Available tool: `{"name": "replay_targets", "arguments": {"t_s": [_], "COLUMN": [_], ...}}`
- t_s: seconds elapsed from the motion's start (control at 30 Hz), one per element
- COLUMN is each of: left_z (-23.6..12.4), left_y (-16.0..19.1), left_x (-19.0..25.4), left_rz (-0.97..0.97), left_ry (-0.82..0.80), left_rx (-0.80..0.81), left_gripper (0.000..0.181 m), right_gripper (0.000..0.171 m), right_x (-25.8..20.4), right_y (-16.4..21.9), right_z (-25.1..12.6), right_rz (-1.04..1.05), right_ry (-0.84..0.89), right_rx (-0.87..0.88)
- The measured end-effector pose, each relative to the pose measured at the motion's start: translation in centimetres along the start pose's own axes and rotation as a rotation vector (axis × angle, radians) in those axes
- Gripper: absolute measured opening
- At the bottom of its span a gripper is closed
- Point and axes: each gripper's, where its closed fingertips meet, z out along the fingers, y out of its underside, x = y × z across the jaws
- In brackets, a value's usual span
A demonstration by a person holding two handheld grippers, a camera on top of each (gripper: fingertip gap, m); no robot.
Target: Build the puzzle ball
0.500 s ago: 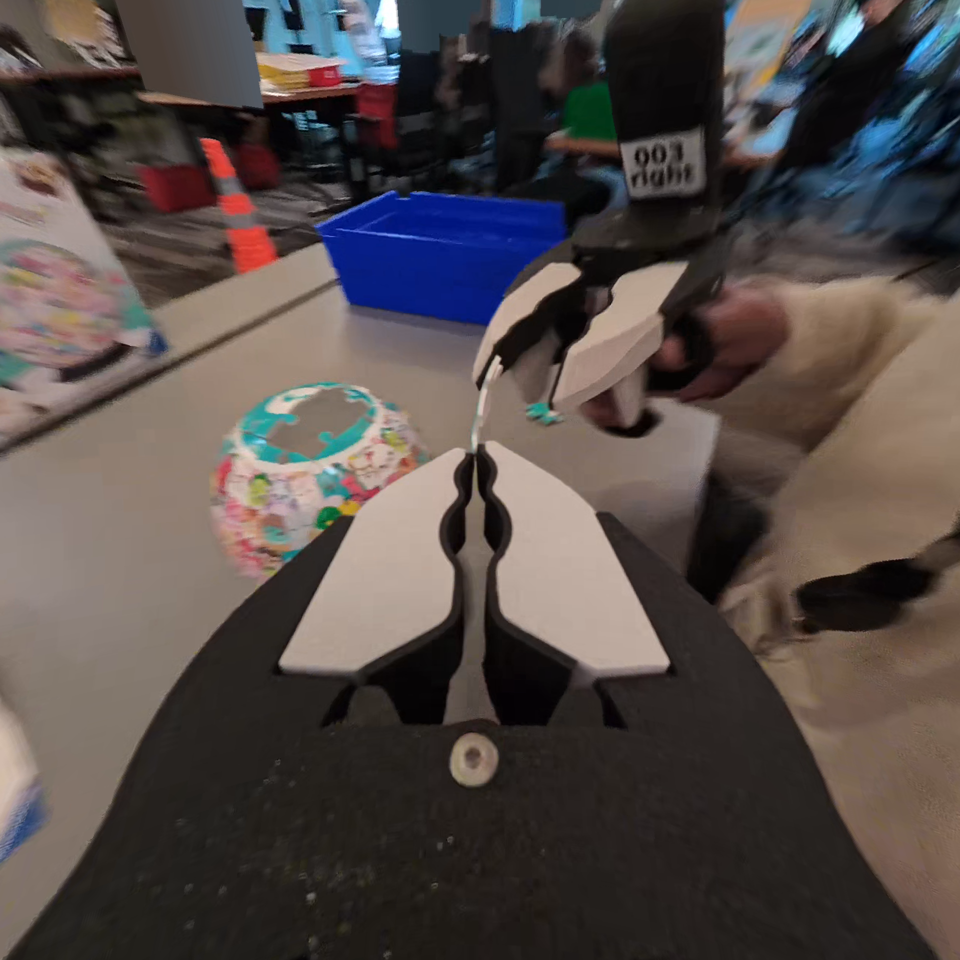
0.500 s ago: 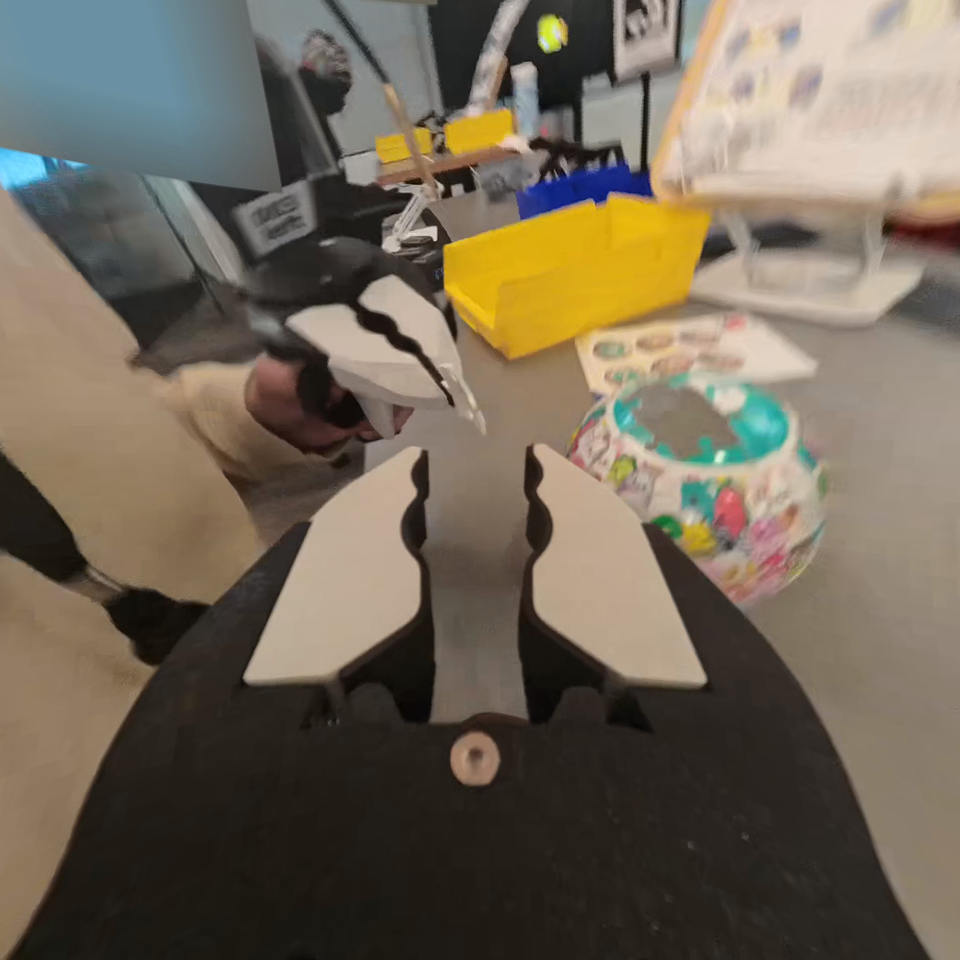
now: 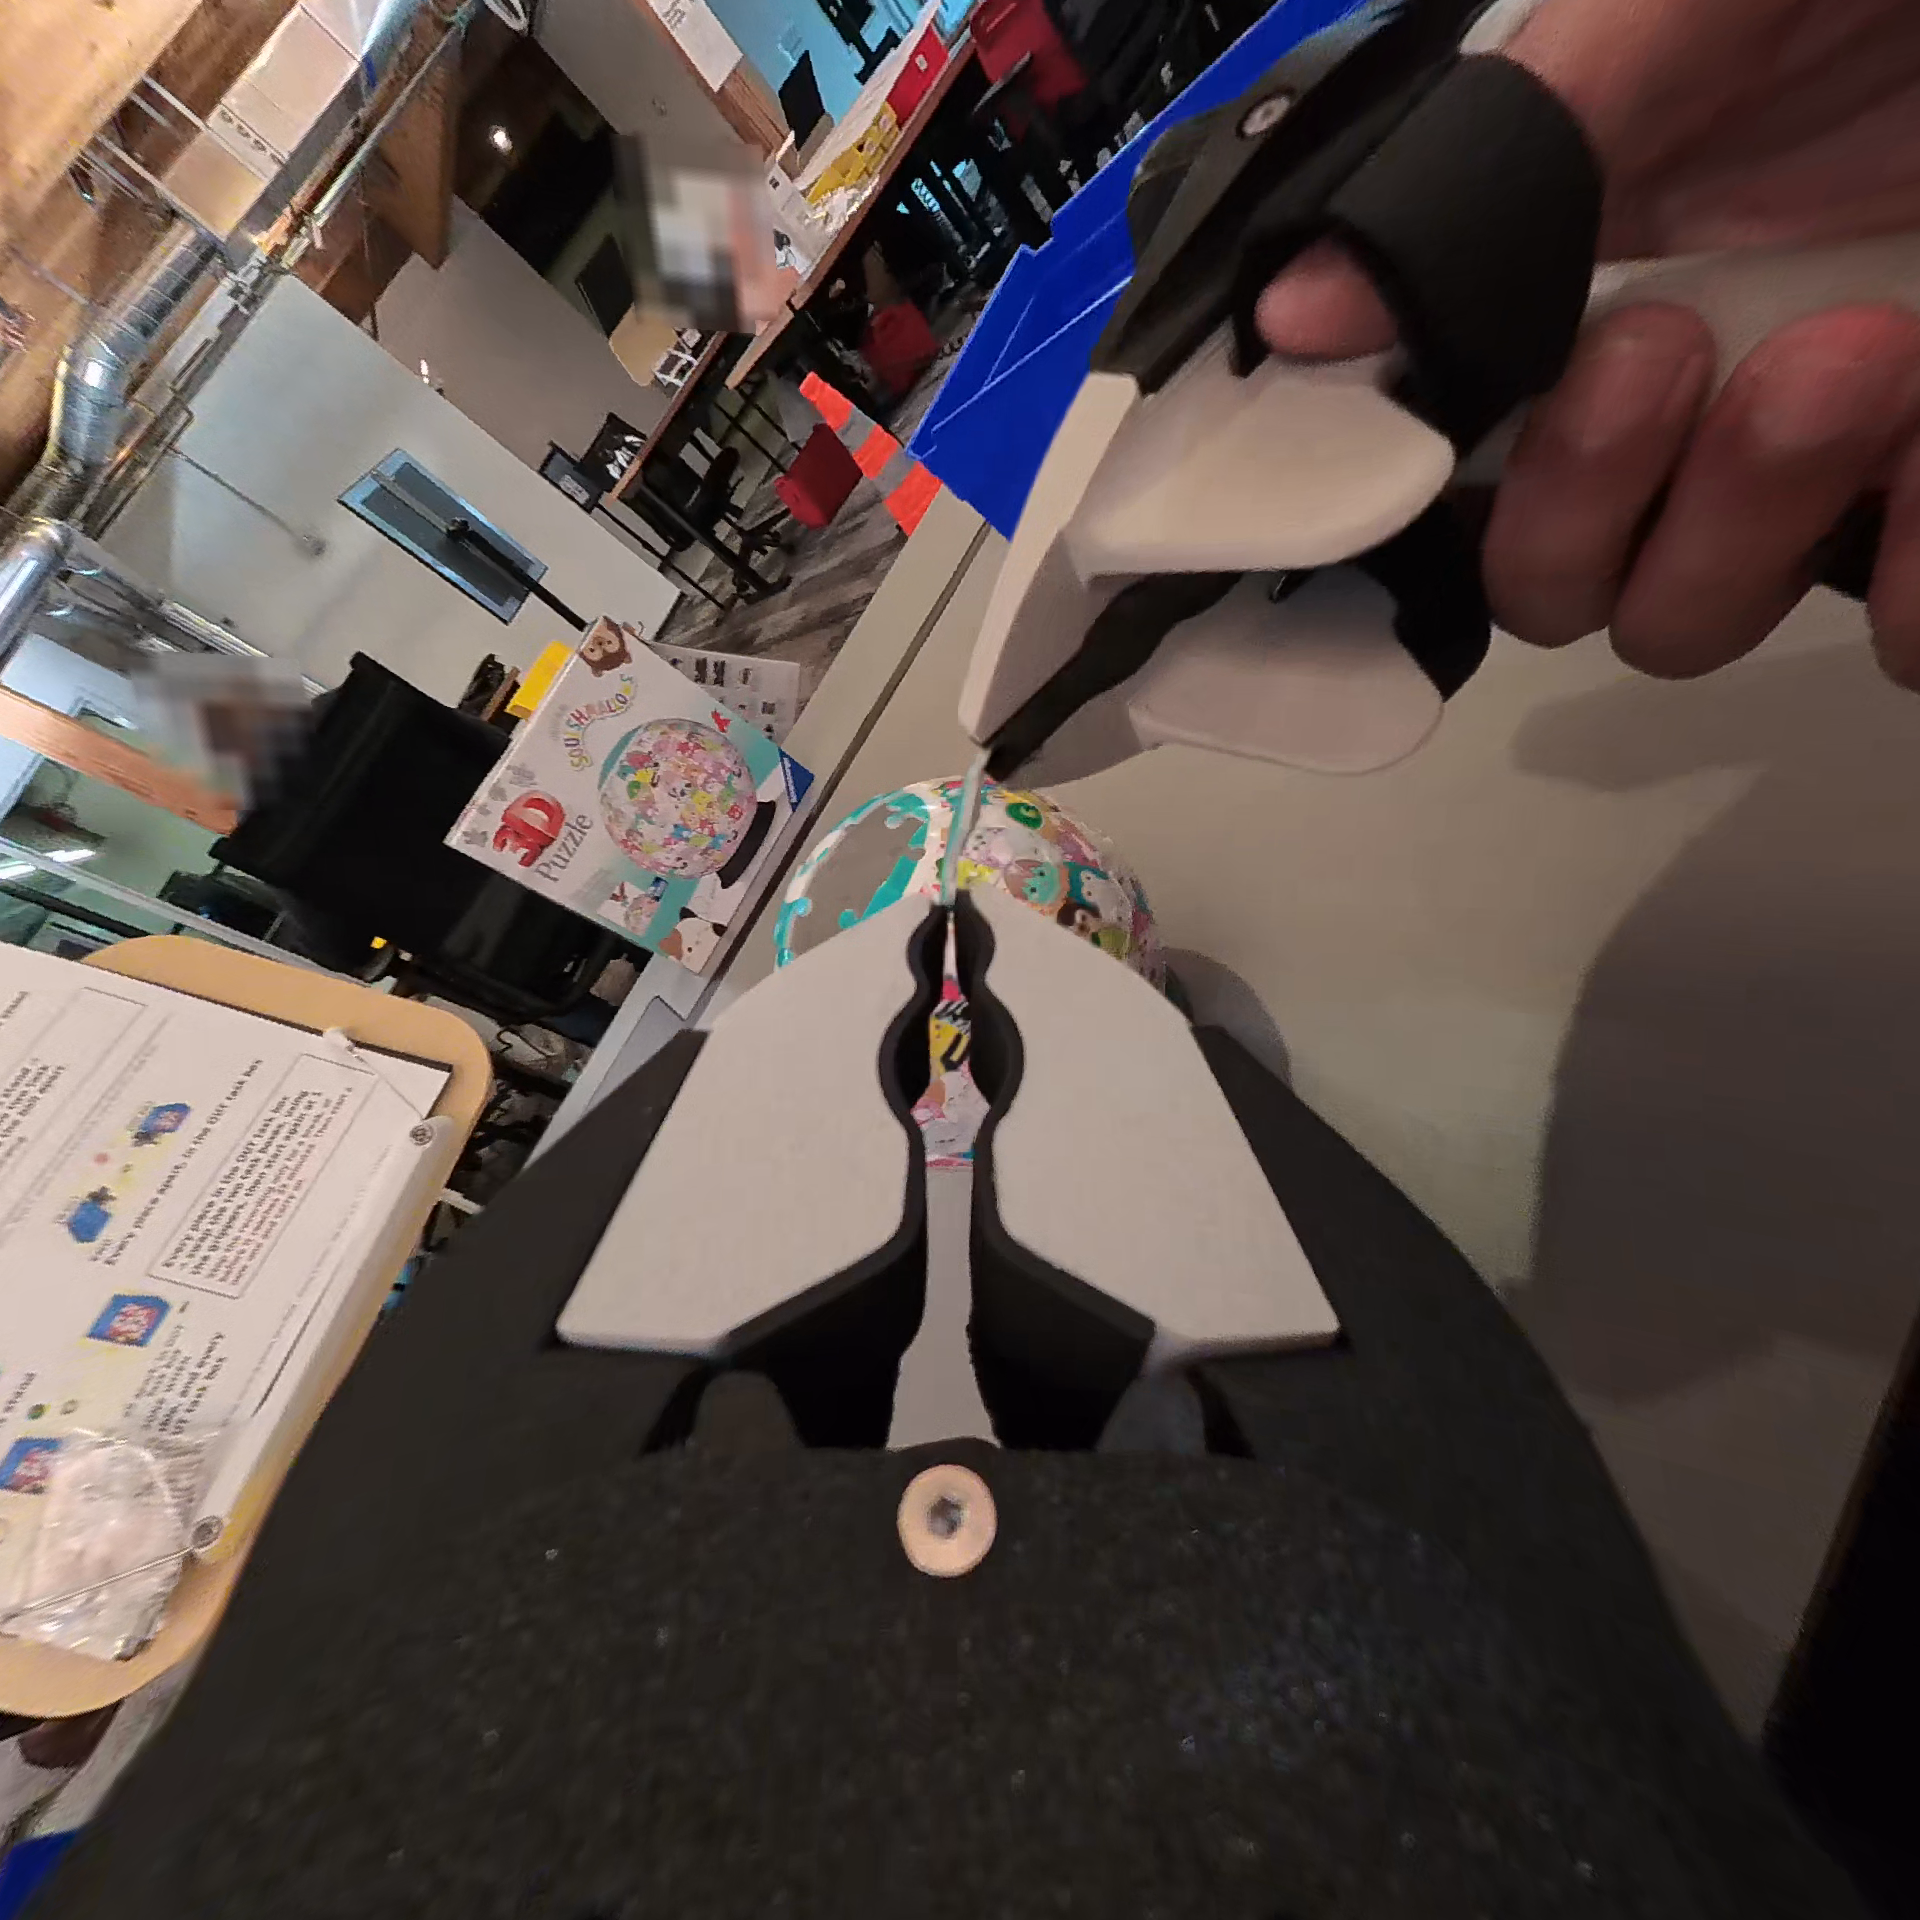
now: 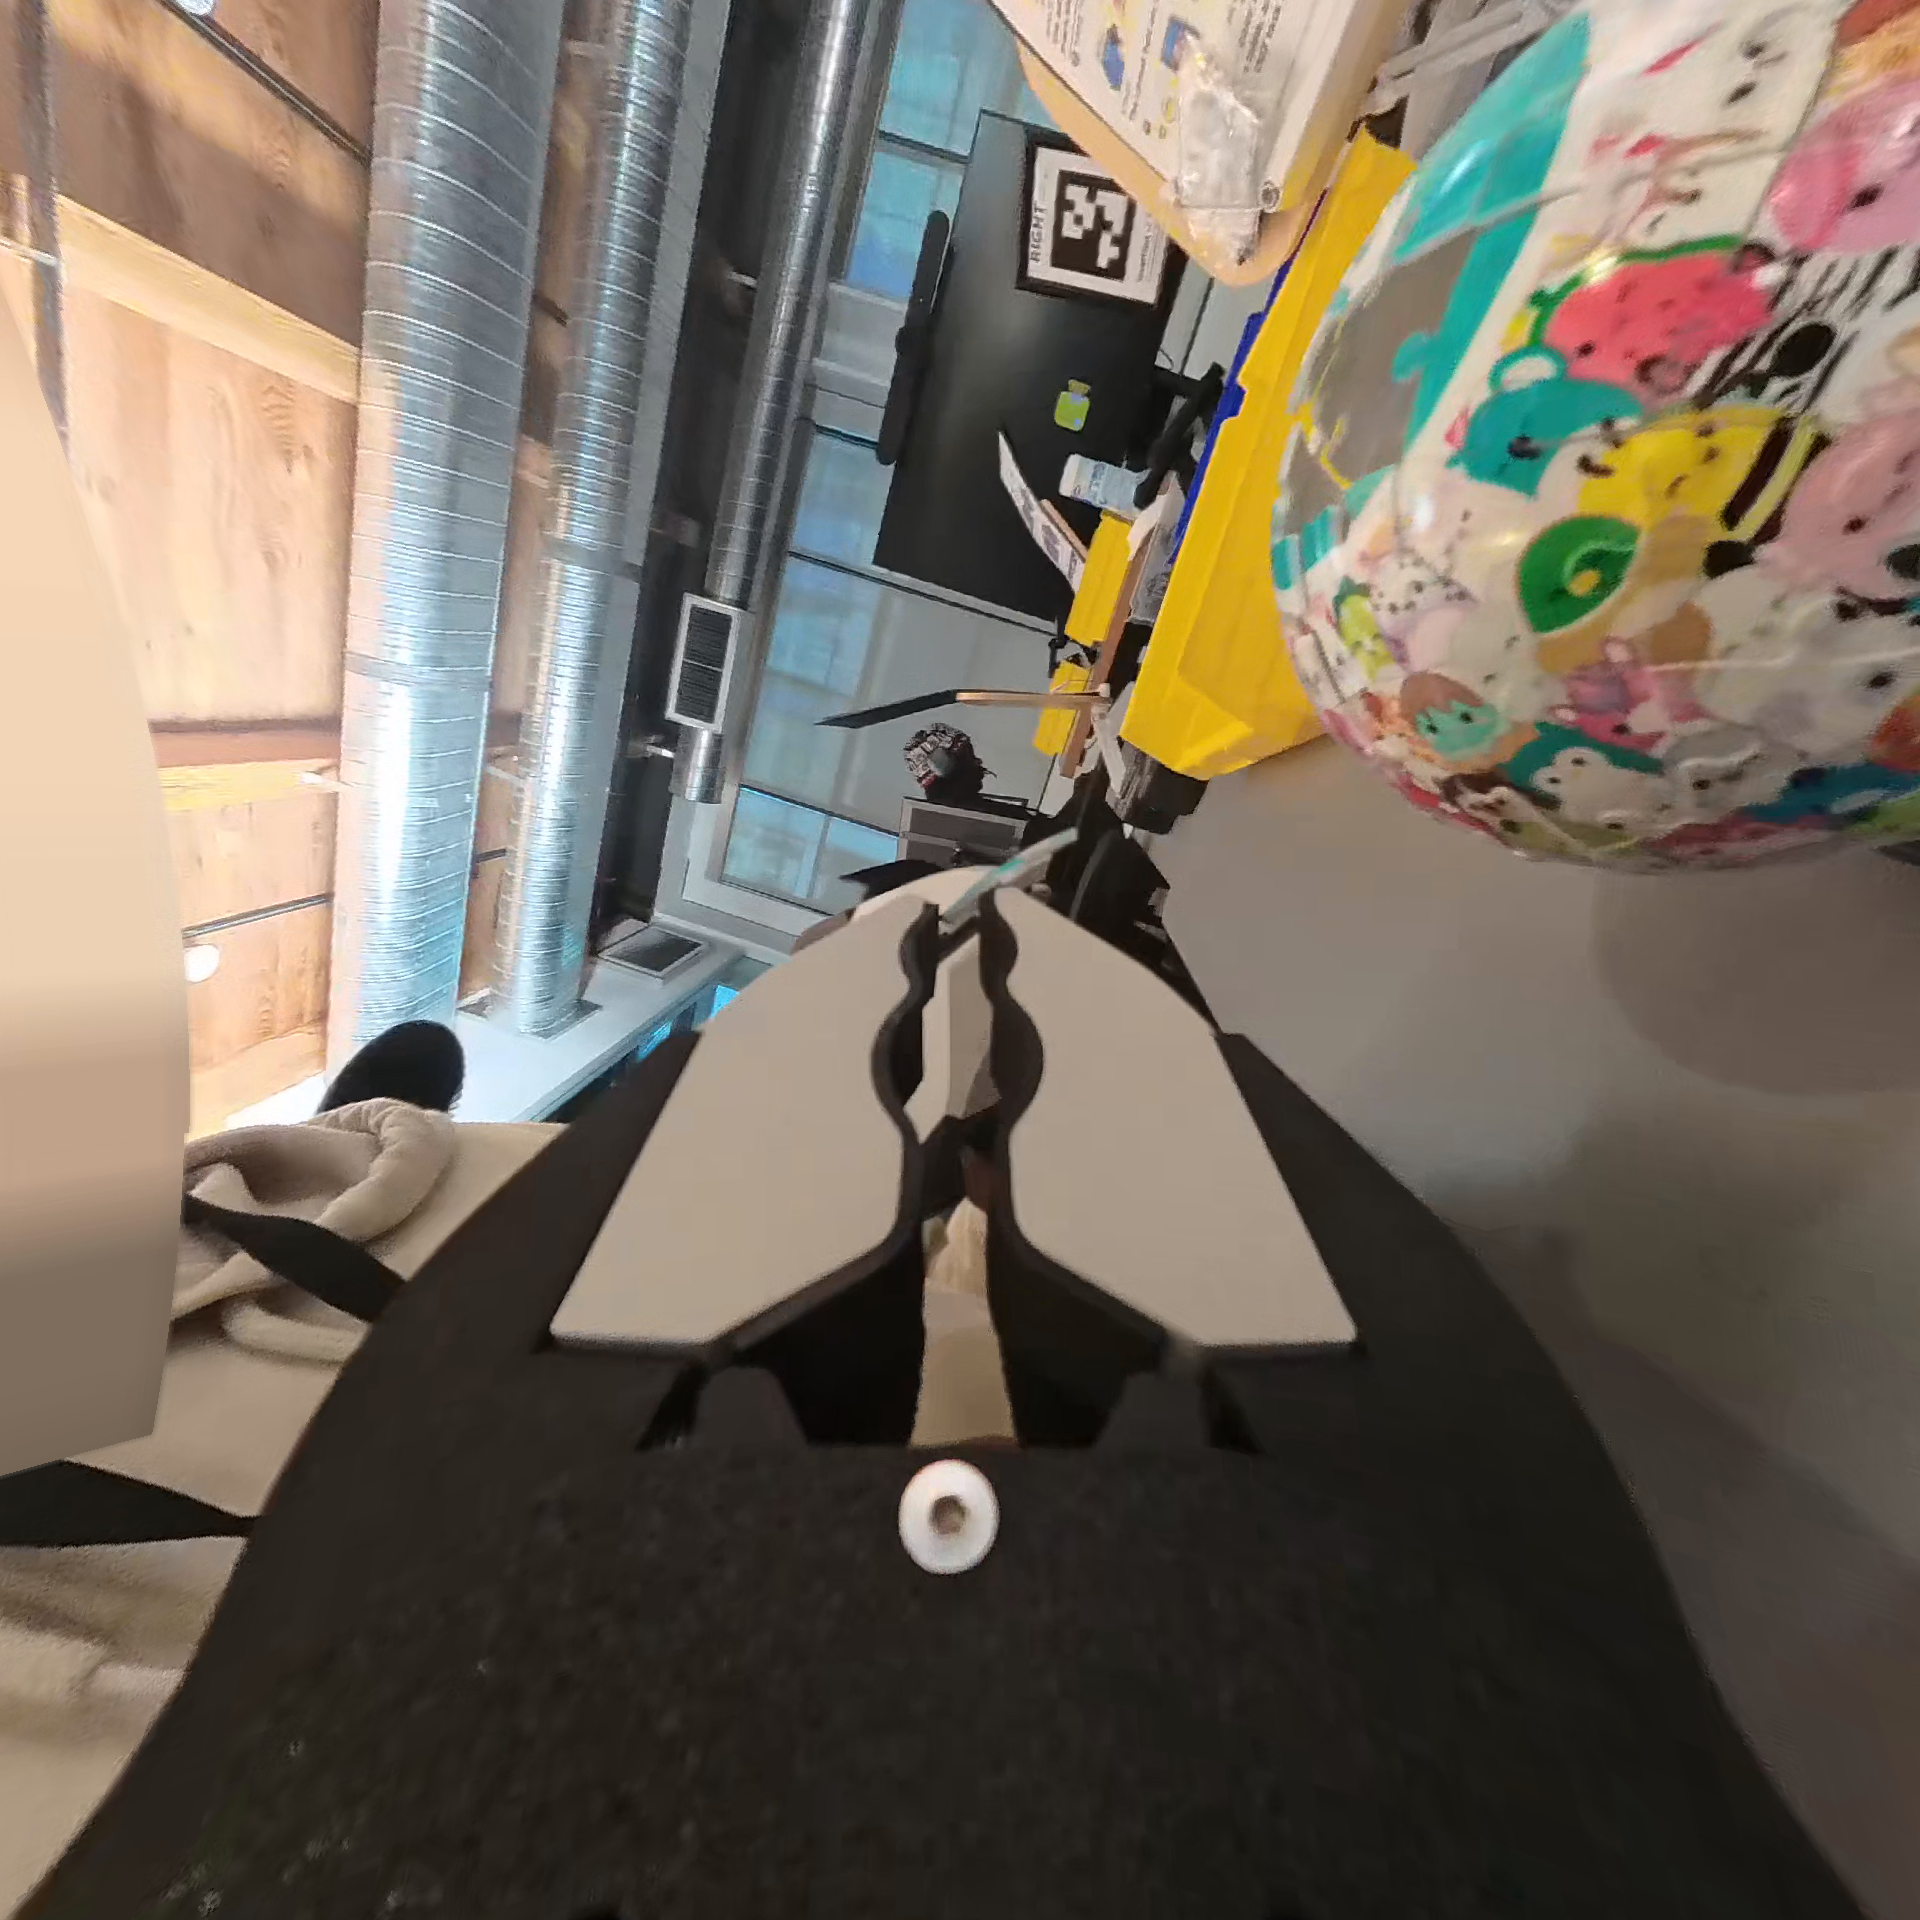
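- Table (image 3: pixel 1351 1039), grey, fills the right of my left wrist view; everything I work on sits on it or above it.
- Puzzle ball (image 3: pixel 1049 862) rests on that table just beyond my left gripper's tips, colourful, with an unfilled gap on its upper left. In the right wrist view the puzzle ball (image 4: pixel 1621 499) looms at upper right.
- Blue bin (image 3: pixel 1023 353) stands far behind; I cannot see inside it. A yellow bin (image 4: pixel 1236 582) sits far off in the right view, its contents also hidden.
- Puzzle box (image 3: pixel 634 790) leans at far left. It carries printed branding and a picture of the ball. An instruction sheet (image 3: pixel 156 1195) with printed text lies on a tan board, near left.
- Right gripper (image 3: pixel 987 743) comes in from upper right, held in a hand (image 3: pixel 1683 395), tips angled down and left, closed narrow on the puzzle piece (image 3: pixel 961 842).
- Left gripper (image 3: pixel 951 914) points forward, jaws nearly together, pinching the same thin piece at its near edge.
- Puzzle piece (image 4: pixel 1003 868) pokes out of my right gripper (image 4: pixel 961 920).
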Motion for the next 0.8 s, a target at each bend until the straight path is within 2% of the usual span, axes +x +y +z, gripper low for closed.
{"name": "replay_targets", "arguments": {"t_s": [0.13, 0.27, 0.37, 0.47, 0.53, 0.6, 0.8], "left_z": [0.1, -0.4, -0.4, -0.1, -0.3, -0.4, -0.2], "left_y": [0.3, 0.1, -0.3, -1.3, -2.3, -3.0, -3.1], "left_x": [0.4, 0.9, 0.1, -0.2, 0.0, -0.4, -1.5], "left_rz": [-0.031, -0.256, -0.386, -0.452, -0.466, -0.467, -0.337], "left_ry": [0.023, 0.154, 0.251, 0.415, 0.554, 0.621, 0.656], "left_rx": [0.001, 0.051, 0.096, 0.149, 0.194, 0.236, 0.25], "left_gripper": [0.003, 0.0, 0.004, 0.021, 0.026, 0.031, 0.037], "right_gripper": [0.002, 0.002, 0.002, 0.002, 0.002, 0.002, 0.002], "right_x": [0.1, -0.5, -0.7, -1.8, -2.3, -2.1, -2.2], "right_y": [0.1, -1.0, -1.5, -1.3, -1.9, -2.0, -1.7], "right_z": [-0.1, -0.6, -0.8, -1.0, -0.8, -0.7, -0.8], "right_rz": [-0.076, -0.302, -0.434, -0.34, -0.255, -0.184, -0.051], "right_ry": [0.032, 0.019, 0.004, -0.122, -0.2, -0.232, -0.322], "right_rx": [-0.05, -0.167, -0.353, -0.588, -0.644, -0.695, -0.715]}}
